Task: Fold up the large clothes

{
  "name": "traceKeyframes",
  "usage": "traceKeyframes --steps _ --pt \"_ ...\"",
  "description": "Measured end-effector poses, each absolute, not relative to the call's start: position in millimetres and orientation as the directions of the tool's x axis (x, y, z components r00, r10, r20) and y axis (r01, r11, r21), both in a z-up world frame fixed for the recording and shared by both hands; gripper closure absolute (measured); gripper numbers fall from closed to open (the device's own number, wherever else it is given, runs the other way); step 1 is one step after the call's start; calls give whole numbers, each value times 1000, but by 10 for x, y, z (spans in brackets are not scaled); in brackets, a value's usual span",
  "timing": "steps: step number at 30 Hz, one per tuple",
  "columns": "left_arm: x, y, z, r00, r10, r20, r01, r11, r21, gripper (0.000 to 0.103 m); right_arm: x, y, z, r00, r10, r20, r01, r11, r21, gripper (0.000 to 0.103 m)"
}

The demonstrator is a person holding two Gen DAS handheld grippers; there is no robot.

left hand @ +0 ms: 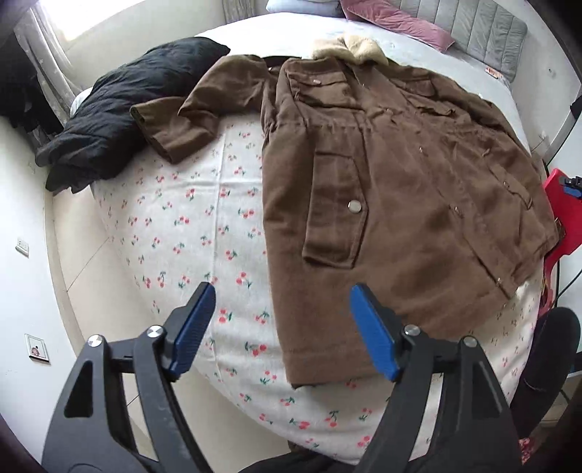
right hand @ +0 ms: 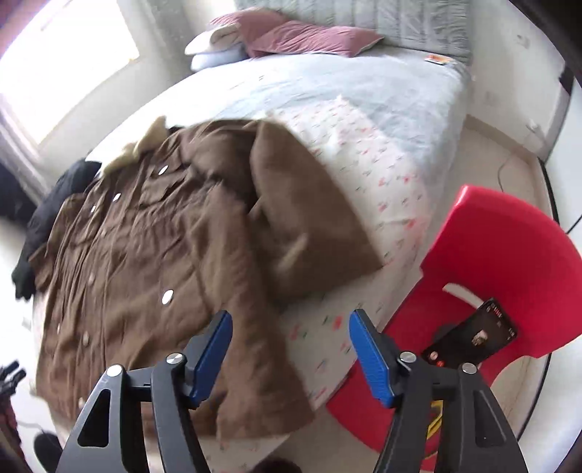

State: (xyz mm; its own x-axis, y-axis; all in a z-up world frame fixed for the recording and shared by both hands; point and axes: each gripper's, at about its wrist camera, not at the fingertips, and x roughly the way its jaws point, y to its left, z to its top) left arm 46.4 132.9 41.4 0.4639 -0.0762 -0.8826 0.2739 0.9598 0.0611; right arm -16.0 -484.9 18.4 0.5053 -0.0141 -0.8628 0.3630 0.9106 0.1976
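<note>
A large brown coat (left hand: 396,189) with a cream fleece collar (left hand: 351,49) lies face up on the cherry-print bedsheet (left hand: 182,225), snaps fastened. Its one sleeve (left hand: 189,116) is bent out to the left. In the right wrist view the same coat (right hand: 138,262) fills the left half, with its other sleeve (right hand: 309,214) spread out to the right. My left gripper (left hand: 282,291) hovers open above the coat's lower hem, nothing between its blue pads. My right gripper (right hand: 291,316) also hangs open over the hem corner near the bed's edge, holding nothing.
A black garment (left hand: 120,112) is heaped at the bed's left edge. Pink and white pillows (right hand: 291,36) lie by the grey headboard (left hand: 483,32). A red plastic chair (right hand: 502,262) with a phone (right hand: 473,334) on it stands right of the bed.
</note>
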Motion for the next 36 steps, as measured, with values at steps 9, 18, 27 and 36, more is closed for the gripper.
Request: traceKeyframes --steps 9,18,27,36 --pt "894 531 455 513 -95 -853 353 929 109 25 705 -5271 -583 402 26 -915 458 860 226 37" --pt "1881 -792 467 520 -158 -840 533 828 174 25 1198 -5447 474 417 -513 -750 480 825 -298 101" --pt "2408 -1287 141 411 -227 -883 589 805 67 25 1576 -6121 835 369 -580 -726 594 748 -296 68" --pt "3495 -380 201 566 -3 -825 385 885 260 25 2802 -4922 697 571 -287 -769 339 936 -98 37"
